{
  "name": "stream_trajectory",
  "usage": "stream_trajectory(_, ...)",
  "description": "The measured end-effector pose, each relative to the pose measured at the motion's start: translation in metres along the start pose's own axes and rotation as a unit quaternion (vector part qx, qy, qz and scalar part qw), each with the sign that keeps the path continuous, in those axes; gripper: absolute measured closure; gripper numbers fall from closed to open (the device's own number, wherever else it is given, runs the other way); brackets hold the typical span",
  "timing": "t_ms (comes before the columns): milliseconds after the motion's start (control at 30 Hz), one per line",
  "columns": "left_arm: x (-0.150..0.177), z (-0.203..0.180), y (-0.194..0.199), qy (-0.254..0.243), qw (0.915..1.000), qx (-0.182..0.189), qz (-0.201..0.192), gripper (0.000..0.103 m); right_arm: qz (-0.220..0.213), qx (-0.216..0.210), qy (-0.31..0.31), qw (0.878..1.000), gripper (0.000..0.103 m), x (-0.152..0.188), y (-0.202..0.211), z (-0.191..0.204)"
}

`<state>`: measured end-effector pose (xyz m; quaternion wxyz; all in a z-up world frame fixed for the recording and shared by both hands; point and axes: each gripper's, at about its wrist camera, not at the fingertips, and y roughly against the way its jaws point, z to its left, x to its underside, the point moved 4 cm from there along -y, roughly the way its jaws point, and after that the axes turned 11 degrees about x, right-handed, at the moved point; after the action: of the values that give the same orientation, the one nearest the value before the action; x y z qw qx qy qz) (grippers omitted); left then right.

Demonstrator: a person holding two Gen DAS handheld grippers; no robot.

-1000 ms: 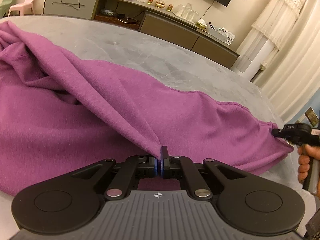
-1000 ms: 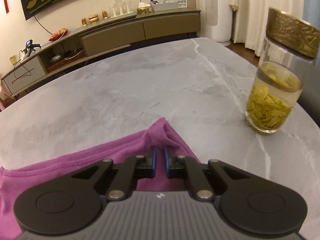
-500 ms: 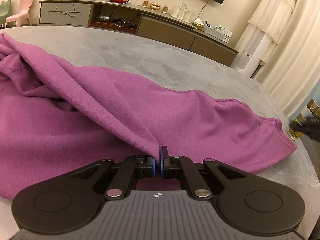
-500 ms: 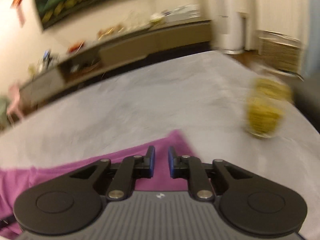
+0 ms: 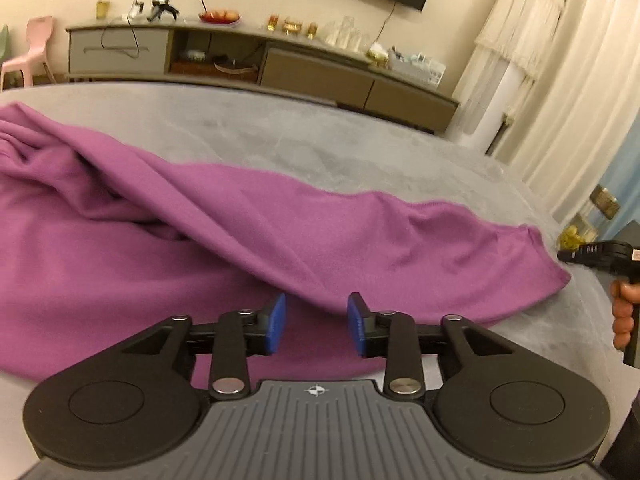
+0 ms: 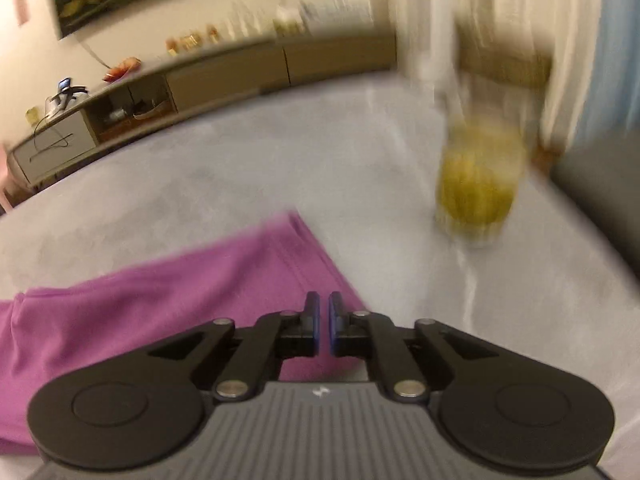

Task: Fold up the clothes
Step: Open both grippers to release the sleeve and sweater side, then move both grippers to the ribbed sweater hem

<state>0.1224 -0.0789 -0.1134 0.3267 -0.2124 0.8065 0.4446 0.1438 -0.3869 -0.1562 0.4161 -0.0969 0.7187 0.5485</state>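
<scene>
Purple garment [image 5: 280, 240] on grey table [image 5: 320, 140], left hand-held gripper [image 5: 316, 318] just parted (empty), blurred jar [image 6: 478, 184] perhaps near.

Purple sweatshirt [image 5: 280, 236] spread on the grey table.
Rumpled and folded over itself, ridges running from ten o'clock toward its four o'clock corner.

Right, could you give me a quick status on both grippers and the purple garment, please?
Left gripper just opened, nothing between its pads. Right gripper closing, nearly shut, empty. Purple garment lies rumpled on the table, released. Glass of yellow tea stands beyond its corner.
</scene>
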Motion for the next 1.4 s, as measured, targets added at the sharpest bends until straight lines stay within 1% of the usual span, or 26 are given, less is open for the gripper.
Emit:
stream_trajectory(33,0.0,0.005,0.01,0.001,1.0,-0.002,-0.006,0.063,-0.026,-0.007,0.015,1.0,0.092,-0.003,0.014,0.011)
stream_trajectory(100,-0.003,0.026,0.027,0.015,0.9996,-0.019,-0.016,0.063,-0.035,-0.05,0.026,0.998,0.09,-0.006,0.026,0.033)
stream_trajectory(167,-0.011,0.054,0.042,0.036,0.9976,-0.052,-0.028,0.063,-0.009,-0.1,0.047,0.994,0.09,0.0,0.028,0.062)
stream_trajectory(233,-0.024,0.091,0.059,0.066,0.9933,-0.083,-0.046,0.063,0.014,-0.124,0.075,0.989,0.09,0.007,0.024,0.088)
stream_trajectory(267,-0.031,0.11,0.066,0.082,0.9903,-0.098,-0.054,0.063,0.023,-0.126,0.091,0.988,0.091,0.01,0.023,0.097)
stream_trajectory(333,-0.045,0.154,0.073,0.115,0.9838,-0.126,-0.054,0.063,0.039,-0.104,0.12,0.987,0.091,0.017,0.015,0.109)
stream_trajectory(367,-0.052,0.179,0.077,0.134,0.9782,-0.149,-0.055,0.063,0.048,-0.084,0.134,0.986,0.092,0.02,0.012,0.11)
stream_trajectory(433,-0.059,0.23,0.086,0.174,0.9648,-0.188,-0.058,0.063,0.038,-0.057,0.154,0.986,0.091,0.02,0.008,0.105)
stream_trajectory(467,-0.061,0.254,0.09,0.198,0.9566,-0.205,-0.058,0.063,0.04,-0.043,0.152,0.987,0.091,0.018,0.007,0.101)
stream_trajectory(533,-0.061,0.301,0.104,0.255,0.9356,-0.234,-0.07,0.063,0.042,-0.016,0.152,0.987,0.09,0.016,0.006,0.094)
stream_trajectory(567,-0.062,0.319,0.11,0.272,0.928,-0.242,-0.078,0.063,0.04,0.002,0.157,0.987,0.087,0.015,0.005,0.092)
stream_trajectory(633,-0.064,0.351,0.126,0.299,0.9121,-0.262,-0.1,0.063,0.041,0.029,0.163,0.985,0.087,0.015,0.005,0.089)
stream_trajectory(700,-0.065,0.372,0.142,0.328,0.9002,-0.259,-0.123,0.063,0.043,0.067,0.175,0.981,0.086,0.015,0.0,0.091)
stream_trajectory(733,-0.064,0.379,0.147,0.341,0.8992,-0.239,-0.134,0.063,0.042,0.089,0.177,0.979,0.086,0.013,0.001,0.092)
stream_trajectory(800,-0.063,0.386,0.149,0.352,0.9069,-0.186,-0.138,0.063,0.006,0.099,0.165,0.981,0.084,0.002,0.023,0.104)
stream_trajectory(833,-0.066,0.39,0.147,0.348,0.9115,-0.173,-0.134,0.063,-0.015,0.072,0.165,0.984,0.084,-0.006,0.044,0.125)
stream_trajectory(900,-0.07,0.4,0.148,0.348,0.9122,-0.168,-0.135,0.063,-0.056,0.012,0.165,0.985,0.08,-0.022,0.089,0.17)
stream_trajectory(933,-0.07,0.405,0.148,0.35,0.9115,-0.165,-0.138,0.063,-0.069,-0.023,0.182,0.981,0.073,-0.027,0.112,0.202)
stream_trajectory(967,-0.069,0.409,0.151,0.36,0.9076,-0.159,-0.147,0.065,-0.074,-0.065,0.201,0.975,0.068,-0.03,0.133,0.24)
stream_trajectory(1033,-0.067,0.416,0.159,0.369,0.9021,-0.158,-0.158,0.065,-0.072,-0.147,0.227,0.96,0.064,-0.034,0.164,0.316)
stream_trajectory(1167,-0.07,0.42,0.175,0.354,0.9064,-0.149,-0.176,0.058,-0.056,-0.269,0.282,0.919,0.044,-0.036,0.201,0.478)
stream_trajectory(1200,-0.07,0.421,0.178,0.353,0.9069,-0.144,-0.179,0.058,-0.049,-0.286,0.299,0.909,0.042,-0.035,0.202,0.519)
stream_trajectory(1267,-0.067,0.428,0.181,0.359,0.9048,-0.143,-0.18,0.058,-0.034,-0.297,0.326,0.897,0.034,-0.032,0.194,0.59)
stream_trajectory(1300,-0.065,0.432,0.182,0.363,0.9036,-0.14,-0.18,0.058,-0.022,-0.298,0.341,0.891,0.033,-0.03,0.184,0.621)
stream_trajectory(1333,-0.064,0.435,0.183,0.368,0.9028,-0.129,-0.181,0.058,-0.016,-0.291,0.359,0.887,0.033,-0.025,0.173,0.648)
stream_trajectory(1400,-0.065,0.44,0.184,0.375,0.9023,-0.107,-0.183,0.058,-0.008,-0.262,0.389,0.883,0.032,-0.014,0.151,0.689)
